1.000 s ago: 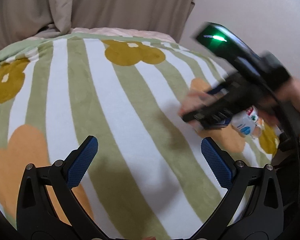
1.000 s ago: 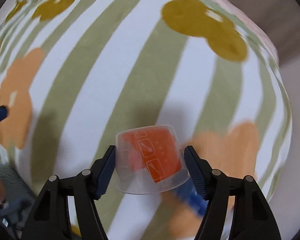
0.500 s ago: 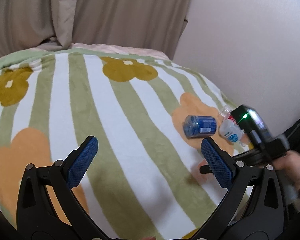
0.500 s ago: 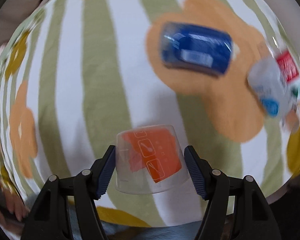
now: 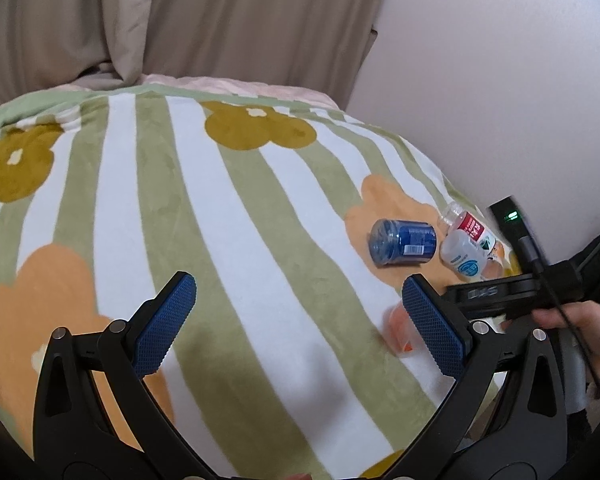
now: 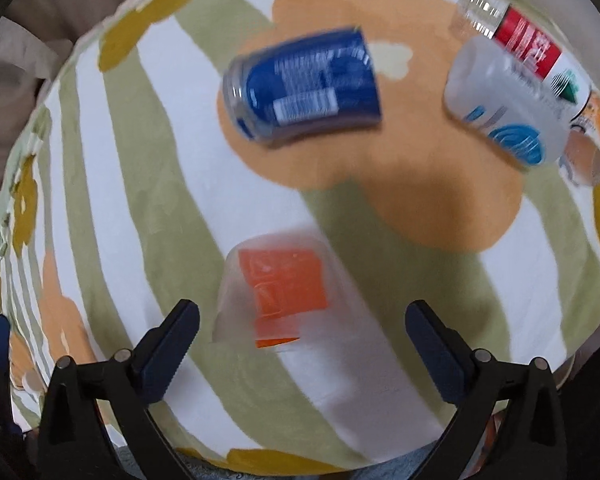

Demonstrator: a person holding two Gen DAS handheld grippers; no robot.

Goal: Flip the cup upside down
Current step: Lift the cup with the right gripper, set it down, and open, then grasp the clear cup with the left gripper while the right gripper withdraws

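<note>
The cup [image 6: 274, 294] stands on the blanket [image 6: 148, 184], nearer than the jar [image 6: 306, 86].

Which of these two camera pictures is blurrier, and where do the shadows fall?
Right wrist view: blurrier, with the clear cup and the blue can smeared by motion, and a soft dark shadow on the blanket beyond the cup. Left wrist view: mostly sharp, though the cup is a blurred orange patch behind the left claw; a faint shadow lies between its fingers. Both bend straight stripes, fisheye style.
</note>
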